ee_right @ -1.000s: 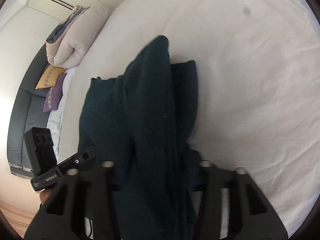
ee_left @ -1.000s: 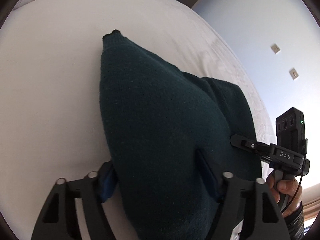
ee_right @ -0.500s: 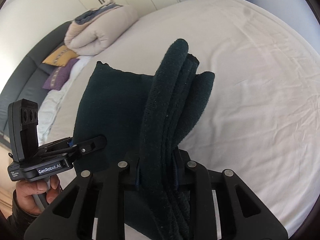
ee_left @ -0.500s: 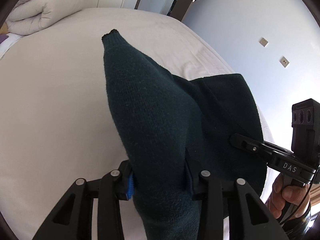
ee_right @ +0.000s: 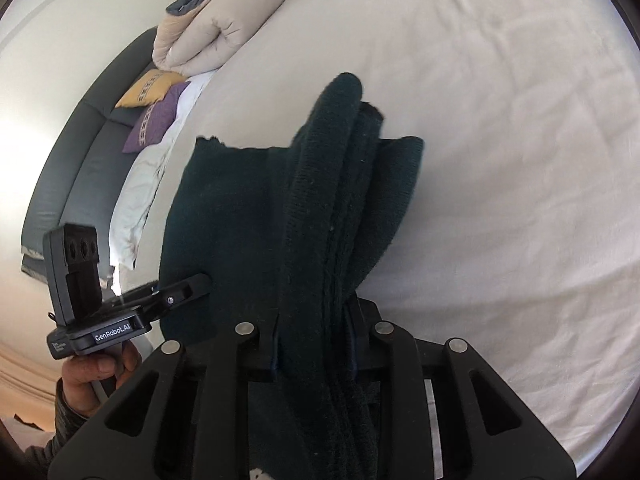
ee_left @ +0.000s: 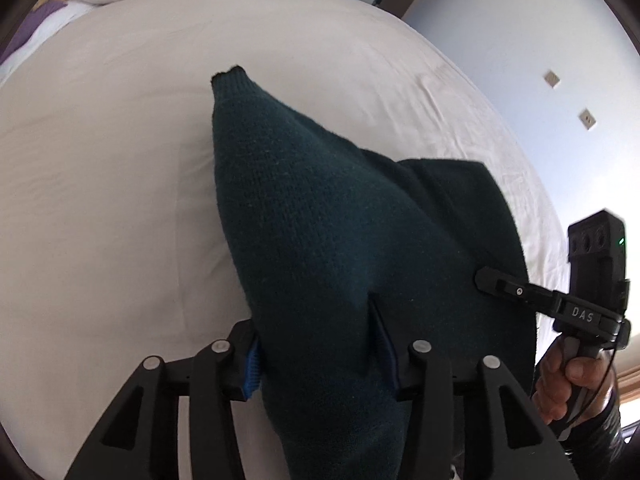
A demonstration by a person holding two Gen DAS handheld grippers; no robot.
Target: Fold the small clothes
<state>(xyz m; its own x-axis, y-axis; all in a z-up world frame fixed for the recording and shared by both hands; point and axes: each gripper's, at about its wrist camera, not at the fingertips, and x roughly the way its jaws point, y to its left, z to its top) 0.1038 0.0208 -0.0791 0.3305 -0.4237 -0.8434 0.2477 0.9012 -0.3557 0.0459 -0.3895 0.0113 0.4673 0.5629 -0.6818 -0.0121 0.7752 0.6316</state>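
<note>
Soft bright daylight, washed-out white sheet (ee_right: 500,160), underexposed dark knit (ee_left: 320,248), strong fisheye bending and dark-vignetted corners.

The knitted garment (ee_left: 332,264) hangs between the left gripper (ee_left: 320,360) and the right gripper (ee_right: 316,344), above the bed (ee_left: 112,200). At the bed's far end sits a rolled duvet (ee_right: 208,36), cushions (ee_right: 154,110) beside it, seemingly against the headboard (ee_right: 80,152).

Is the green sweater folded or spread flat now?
Folded, not flat: the sweater shows several stacked layers, and both the left gripper and right gripper pinch it above the bed.
</note>
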